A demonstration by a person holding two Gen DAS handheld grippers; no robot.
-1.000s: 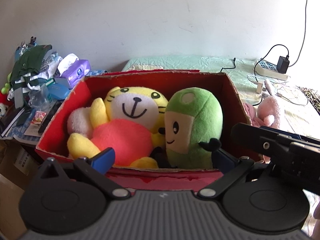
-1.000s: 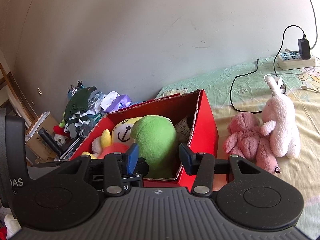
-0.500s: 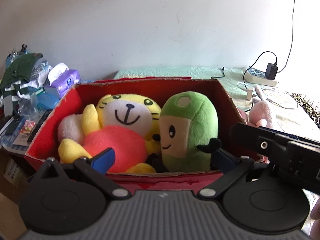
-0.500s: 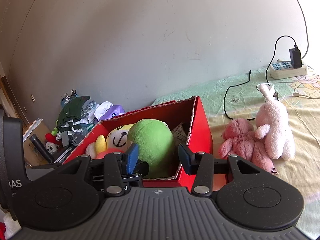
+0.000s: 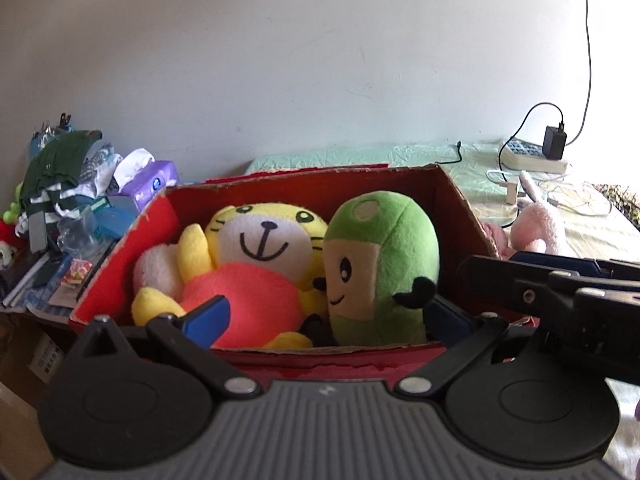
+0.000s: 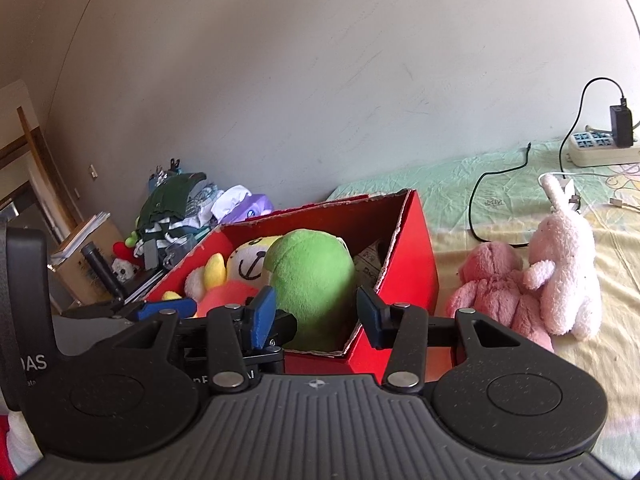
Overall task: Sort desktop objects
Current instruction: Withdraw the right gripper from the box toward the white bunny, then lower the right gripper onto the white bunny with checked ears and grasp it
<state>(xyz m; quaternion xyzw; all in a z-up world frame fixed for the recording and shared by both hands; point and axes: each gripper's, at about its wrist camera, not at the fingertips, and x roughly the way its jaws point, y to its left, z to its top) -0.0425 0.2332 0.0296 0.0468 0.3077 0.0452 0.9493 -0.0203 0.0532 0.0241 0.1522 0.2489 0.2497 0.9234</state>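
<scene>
Your left gripper (image 5: 324, 318) sits low at the near wall of the red cardboard box (image 5: 460, 196), its blue-tipped fingers (image 5: 206, 316) spread wide with nothing between them. Your right gripper (image 6: 316, 314) is spread about halfway, also empty, aimed at the near right corner of the same box (image 6: 412, 264); its body shows at the right edge of the left wrist view.

Inside the box, the yellow tiger plush (image 5: 260, 264) in its coral-red body lies on its back at the left, face up. The green plush (image 5: 380, 264) stands upright just beside it on the right, touching it, its small black hand toward you. From the right wrist view the green plush (image 6: 312, 280) fills the near end of the box.

Outside the box, to its right on the pale yellow-green sheet (image 6: 460, 184), the dark pink plush (image 6: 492, 284) and the pale pink rabbit (image 6: 564, 268) lean against each other. A power strip (image 6: 596, 148) with a black charger rests far right by the wall. Left of the box, clothes and a purple tissue pack (image 5: 154, 184) are piled
</scene>
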